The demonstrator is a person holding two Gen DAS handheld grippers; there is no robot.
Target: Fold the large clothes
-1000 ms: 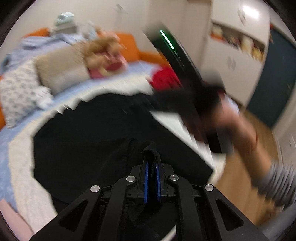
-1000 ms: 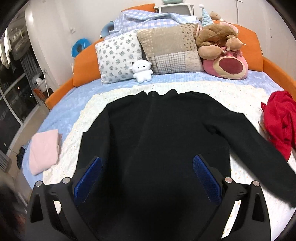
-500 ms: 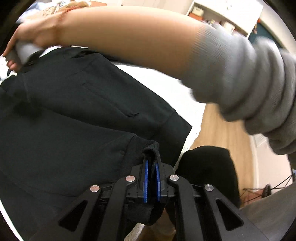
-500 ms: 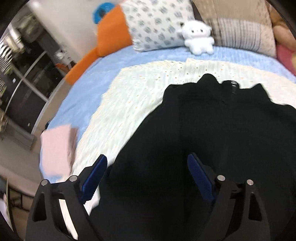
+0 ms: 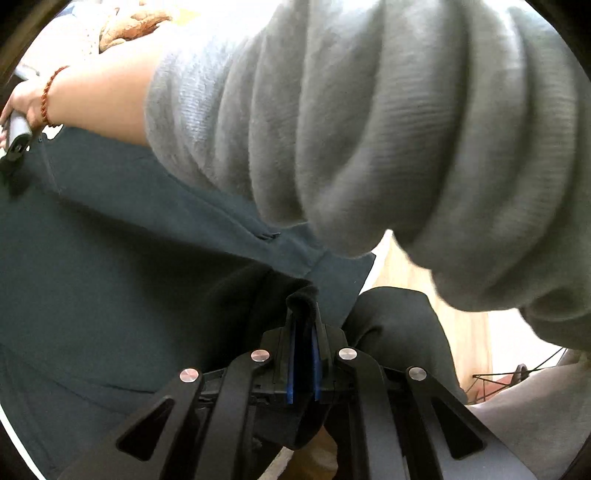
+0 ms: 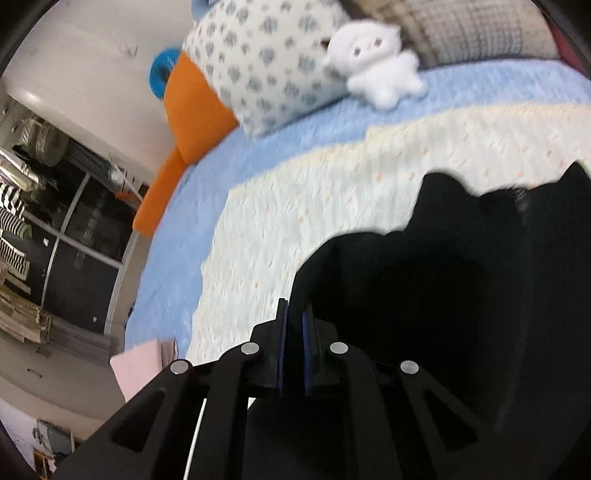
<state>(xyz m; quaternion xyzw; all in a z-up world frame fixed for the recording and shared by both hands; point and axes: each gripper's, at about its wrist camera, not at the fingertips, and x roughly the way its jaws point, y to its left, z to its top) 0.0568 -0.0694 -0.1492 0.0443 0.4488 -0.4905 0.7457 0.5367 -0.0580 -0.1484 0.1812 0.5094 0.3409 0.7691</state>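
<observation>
The bed (image 6: 280, 155) fills most of the right wrist view, with a light blue sheet and a cream quilt (image 6: 332, 206) spread over it. Along its far edge runs an orange headboard (image 6: 192, 110). Against the headboard lean a flower-print pillow (image 6: 266, 62) and a checked pillow (image 6: 469, 33), with a white plush toy (image 6: 380, 70) in front of them. A folded pink cloth (image 6: 142, 365) lies at the bed's near left edge. Left of the bed stands a white wall (image 6: 92, 66), and below it a dark glass door (image 6: 74, 236) with clothes hanging beside it. In the left wrist view, pale wood floor (image 5: 469, 332) shows beside the bed.
</observation>
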